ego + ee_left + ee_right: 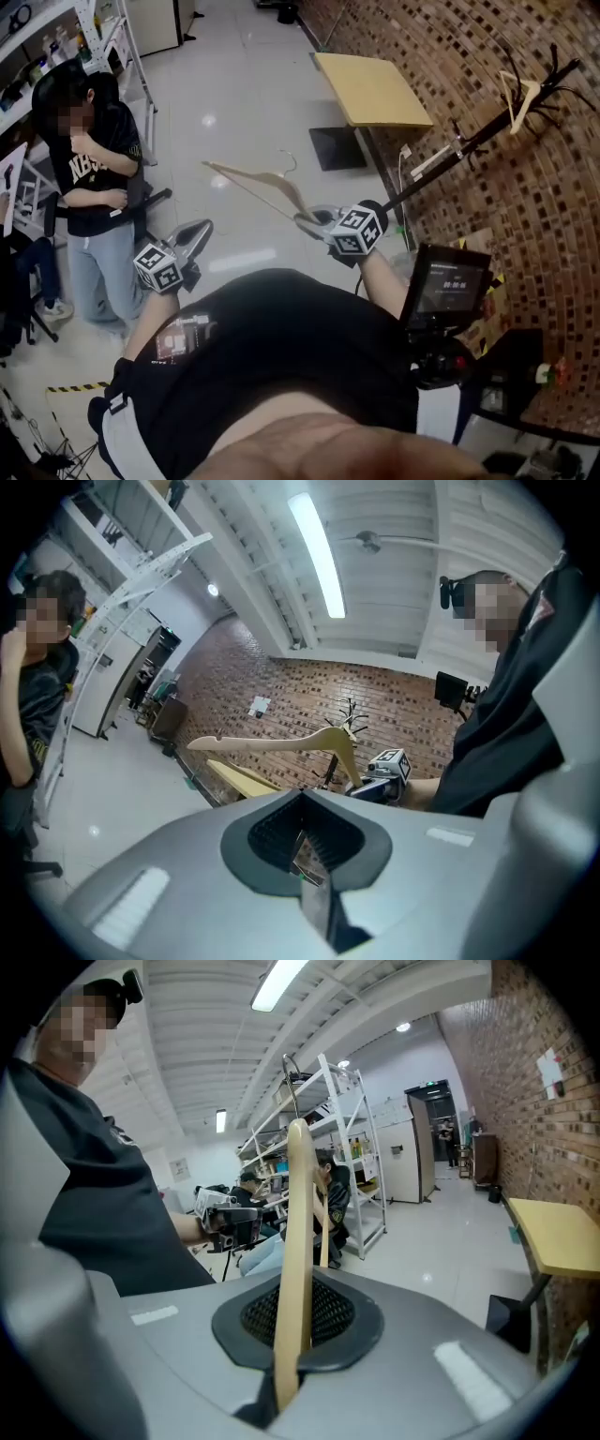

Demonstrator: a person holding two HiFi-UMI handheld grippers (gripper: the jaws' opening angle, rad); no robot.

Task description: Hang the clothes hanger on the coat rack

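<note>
- So, your right gripper (309,221) clamped one arm of the wooden hanger (289,190), mid-frame.
- It seemed light, stiff, slippery; nearer the neck looked steadier.
- Your left gripper (199,231) was closed, empty.

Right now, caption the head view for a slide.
Right tongs grip a wooden hanger near the coat rack; left tongs hold nothing.

Coat rack (487,131) base hidden behind right gripper (309,221). Hanger (295,1241) end buried between its jaws.

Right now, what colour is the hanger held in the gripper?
Pale, light-tan wood; the hanger shows best in the right gripper view.
</note>
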